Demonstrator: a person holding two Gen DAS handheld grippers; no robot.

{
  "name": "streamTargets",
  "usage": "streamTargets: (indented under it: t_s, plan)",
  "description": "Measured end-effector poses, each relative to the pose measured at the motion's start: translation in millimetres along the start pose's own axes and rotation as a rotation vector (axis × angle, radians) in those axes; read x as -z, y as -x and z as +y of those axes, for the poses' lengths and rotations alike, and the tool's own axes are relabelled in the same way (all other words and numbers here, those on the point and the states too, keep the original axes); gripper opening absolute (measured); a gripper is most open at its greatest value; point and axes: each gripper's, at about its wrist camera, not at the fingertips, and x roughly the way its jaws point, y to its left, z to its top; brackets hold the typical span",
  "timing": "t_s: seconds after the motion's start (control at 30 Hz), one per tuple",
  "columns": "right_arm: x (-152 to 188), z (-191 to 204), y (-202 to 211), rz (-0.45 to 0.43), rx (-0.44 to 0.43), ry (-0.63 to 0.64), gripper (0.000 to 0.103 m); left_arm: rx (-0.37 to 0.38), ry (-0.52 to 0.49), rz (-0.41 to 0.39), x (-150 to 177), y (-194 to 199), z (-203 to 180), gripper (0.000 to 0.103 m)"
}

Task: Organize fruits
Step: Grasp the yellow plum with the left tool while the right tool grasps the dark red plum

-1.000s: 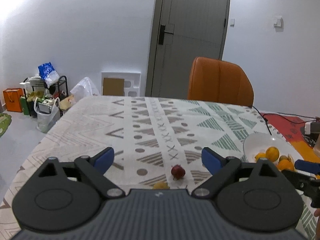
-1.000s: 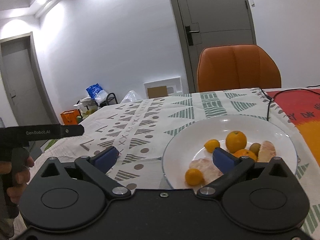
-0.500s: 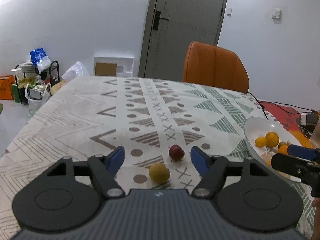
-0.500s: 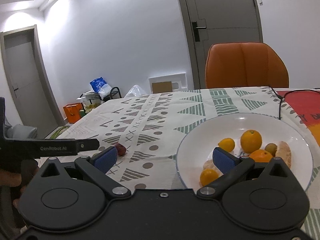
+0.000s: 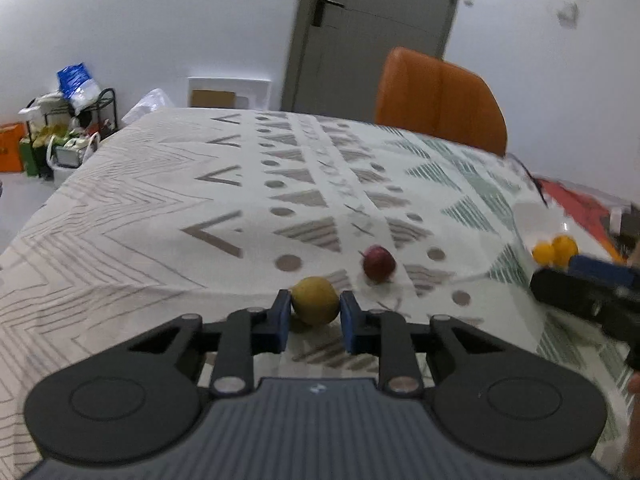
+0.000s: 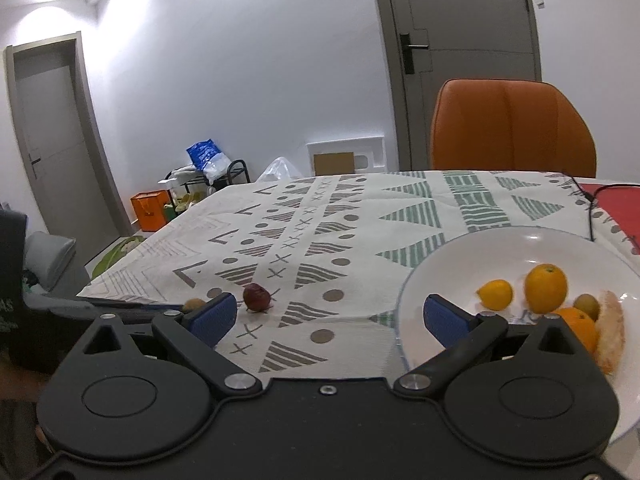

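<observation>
Closing on the yellow-green fruit, near side of the desk

Left tool (image 5: 315, 312) clenched around yellow-green fruit (image 5: 315, 300), pads touching both flanks; right tool (image 6: 328, 316) released, hanging by white plate (image 6: 448, 268). Best lifted straight up, clear of the dark red fruit (image 5: 378, 263) just beyond, then carried right to the plate.

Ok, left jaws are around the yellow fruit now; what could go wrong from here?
The yellow fruit is round and sits near the tips of the left gripper, so it could squirt forward. The red fruit lies close beyond it and might get knocked rolling. On the way to the white plate, the right gripper hangs in the path.
</observation>
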Motion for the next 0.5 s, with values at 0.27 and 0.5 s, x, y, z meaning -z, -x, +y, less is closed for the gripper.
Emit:
streamTargets:
  t_s: [0.27,0.5]
  plan:
    - [-6,17,-19,0.017,-0.037,0.024,0.091,-0.025,0.031,-0.046,-8,18,26,0.024]
    - [-8,26,-32,0.041,-0.063,0.036,0.085,-0.043,0.057,-0.075,-11,27,42,0.024]
